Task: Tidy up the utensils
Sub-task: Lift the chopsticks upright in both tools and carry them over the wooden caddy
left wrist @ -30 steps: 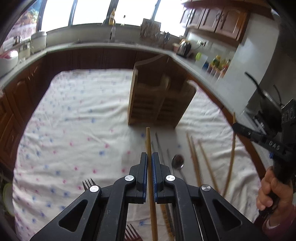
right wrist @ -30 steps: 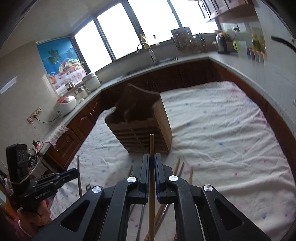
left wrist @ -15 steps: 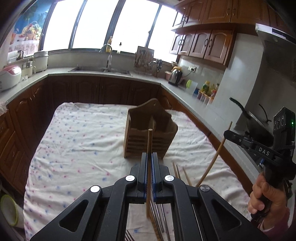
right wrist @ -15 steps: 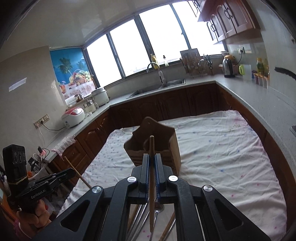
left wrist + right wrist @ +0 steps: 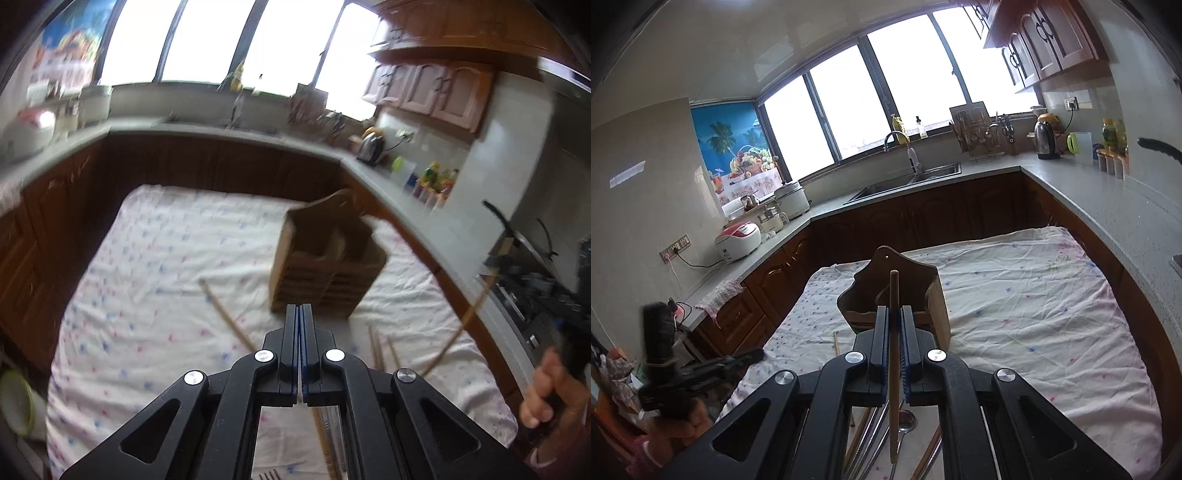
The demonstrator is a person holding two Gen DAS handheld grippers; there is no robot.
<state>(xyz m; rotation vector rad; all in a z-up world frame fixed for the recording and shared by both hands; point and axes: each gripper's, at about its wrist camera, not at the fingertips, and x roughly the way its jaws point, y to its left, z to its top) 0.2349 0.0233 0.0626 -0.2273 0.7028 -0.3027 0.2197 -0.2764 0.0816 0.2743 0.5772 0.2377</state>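
**Left wrist view.** The picture is smeared by motion. The left gripper (image 5: 299, 347) has its jaws pressed together with only a sliver of gap. A wooden chopstick (image 5: 225, 314) slants across the flowered tablecloth (image 5: 166, 258) from the left and passes under the fingers. Whether it is pinched at the back of the pads or merely lies on the cloth cannot be told. The wooden utensil holder (image 5: 325, 266) stands straight ahead, toward the cloth's far right corner. More loose chopsticks (image 5: 380, 350) lie just right of the fingers, and fork tines (image 5: 266, 474) peek in at the near edge. At the right edge the right hand (image 5: 550, 391) lifts another chopstick (image 5: 465, 321).

**Right wrist view.** The right gripper (image 5: 894, 332) is clamped on that chopstick (image 5: 894, 295), which stands upright between the pads and lines up with the holder (image 5: 923, 288) behind it. The step in hand appears to be carrying this chopstick to the holder. The next move calls for advancing over the holder's open top, lowering the stick into a compartment, then letting go. A spoon (image 5: 905, 421) and metal chopsticks (image 5: 871, 424) wait at the near edge. The left gripper (image 5: 753, 356) hangs off the cloth's left edge, clear of the path. The holder's tall back panel is the one thing to clear.
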